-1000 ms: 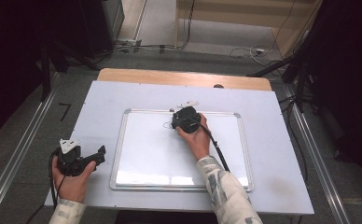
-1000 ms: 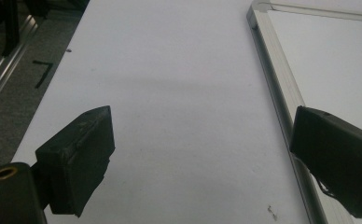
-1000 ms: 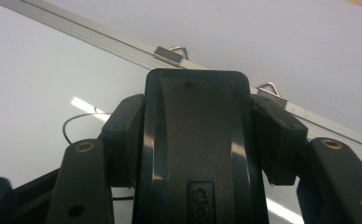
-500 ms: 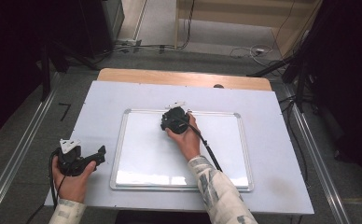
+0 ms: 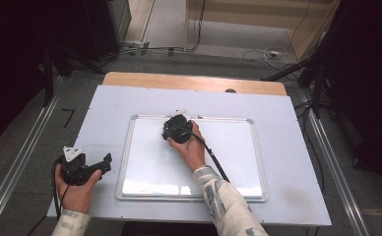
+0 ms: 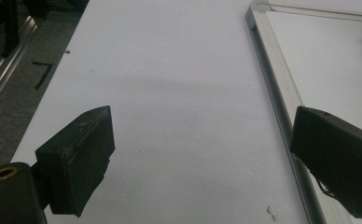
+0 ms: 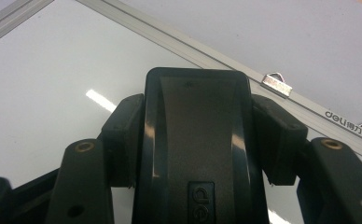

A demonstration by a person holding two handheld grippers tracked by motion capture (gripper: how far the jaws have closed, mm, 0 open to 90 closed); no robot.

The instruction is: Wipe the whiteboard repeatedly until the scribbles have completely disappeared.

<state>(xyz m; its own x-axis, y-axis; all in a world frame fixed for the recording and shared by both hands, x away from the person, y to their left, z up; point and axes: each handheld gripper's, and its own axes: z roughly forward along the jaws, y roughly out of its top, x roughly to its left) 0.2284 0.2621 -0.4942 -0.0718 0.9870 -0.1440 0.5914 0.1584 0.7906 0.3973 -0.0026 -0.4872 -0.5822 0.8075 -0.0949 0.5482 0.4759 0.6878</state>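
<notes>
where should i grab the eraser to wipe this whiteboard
By its two long sides, coming from behind its short end, as the right gripper does now. The eraser is a narrow black block, so the pads press on flat parallel faces, leaving its underside free on the whiteboard.

The whiteboard [image 5: 154, 167] is glossy white with a silver frame. The eraser [image 7: 195, 135] is black — a dull grey panel down its back (a logo is embossed low on it). Both grippers are black: the left gripper [image 5: 93, 167] carries a pale grey plate, the right gripper [image 5: 176, 129] a black cable. The tabletop [image 5: 287, 162] is pale bluish white, its far edge light wood. The sleeve [image 5: 223, 201] is mottled — grey on off-white.
</notes>
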